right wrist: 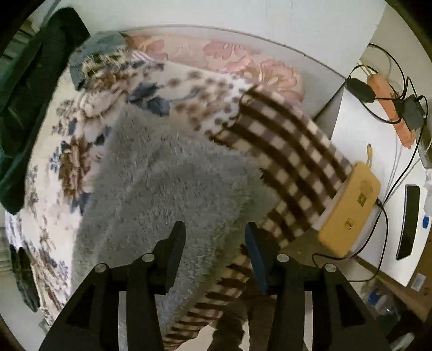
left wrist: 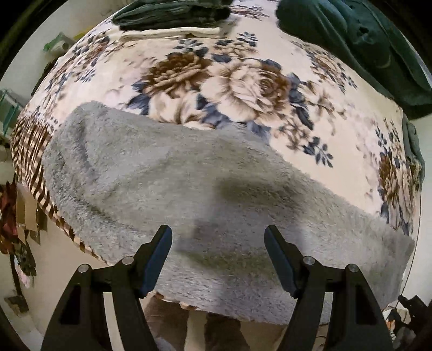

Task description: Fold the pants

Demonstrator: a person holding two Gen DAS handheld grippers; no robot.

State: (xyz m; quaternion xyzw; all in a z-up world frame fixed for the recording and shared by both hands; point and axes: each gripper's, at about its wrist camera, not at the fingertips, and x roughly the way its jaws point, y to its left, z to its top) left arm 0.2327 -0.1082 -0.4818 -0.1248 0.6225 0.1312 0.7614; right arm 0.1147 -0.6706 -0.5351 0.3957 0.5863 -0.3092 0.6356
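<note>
Fingers of the left gripper (left wrist: 218, 233) stand spread wide with nothing between them, hanging over the grey fleece pants (left wrist: 189, 189), which lie flat along the near edge of the bed. The right gripper (right wrist: 216, 229) is parted too, though more narrowly, and it pinches nothing; whether its tips touch the fleece cannot be told. It hangs above one end of the same pants (right wrist: 167, 183), close to the bed's corner.

Under the pants lies a floral blanket (left wrist: 243, 89) with brown and blue roses and a brown checked border (right wrist: 291, 151). The left wrist view alone shows a folded dark green garment (left wrist: 172, 13) at the far side of the bed and a second dark green garment (left wrist: 364, 46) at the far right. The right wrist view alone shows a pink floral pillow (right wrist: 243, 62) against the wall, a tan box (right wrist: 348, 210) at the bed's corner, a dark phone (right wrist: 409, 221) on a white desk (right wrist: 378, 162), an orange power strip (right wrist: 388, 105) and black chargers with cables (right wrist: 360, 90).

Small marks on the tan box are too blurred to read, and no other writing or brand is legible in either view.
</note>
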